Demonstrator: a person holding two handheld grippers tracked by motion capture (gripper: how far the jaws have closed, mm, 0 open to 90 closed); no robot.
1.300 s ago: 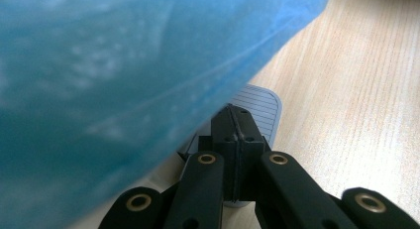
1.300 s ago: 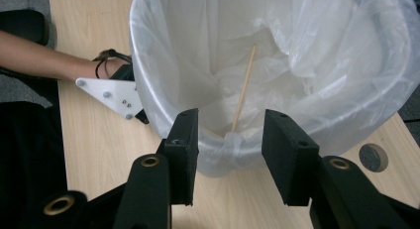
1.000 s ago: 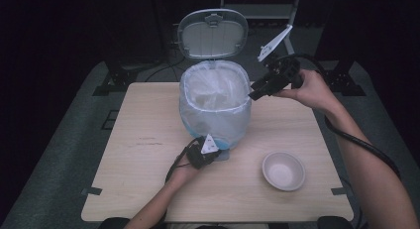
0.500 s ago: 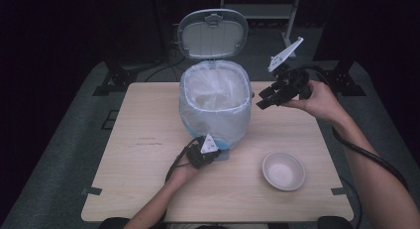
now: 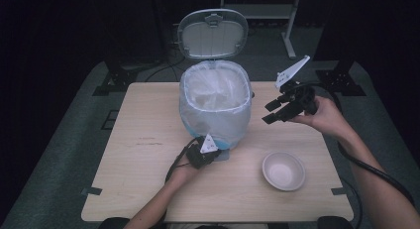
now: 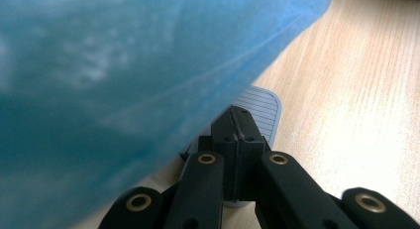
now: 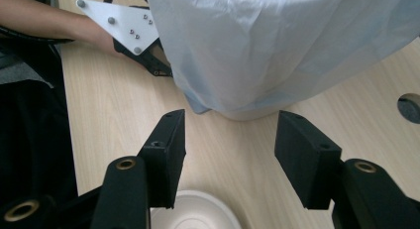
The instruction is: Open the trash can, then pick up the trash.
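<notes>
A pedal bin (image 5: 215, 105) lined with a white bag (image 7: 277, 45) stands mid-table with its lid (image 5: 213, 33) raised. My left gripper (image 5: 214, 155) sits at the bin's near foot, shut. In the left gripper view its closed tips (image 6: 237, 122) rest on the ribbed grey pedal (image 6: 262, 102), under the blue bin wall (image 6: 124, 75). My right gripper (image 5: 271, 112) hangs in the air right of the bin and points at it. Its jaws (image 7: 230, 130) have just been opening and stand open with nothing between them.
A white bowl (image 5: 283, 170) lies on the wooden table (image 5: 138, 154) at the front right, below my right gripper, and its rim (image 7: 195, 211) shows between the right jaws. Black cables trail from both grippers. Dark floor and stands surround the table.
My right gripper has drawn away from the bin's rim to the right and sunk a little, and its jaws have widened. The left gripper has stayed on the pedal.
</notes>
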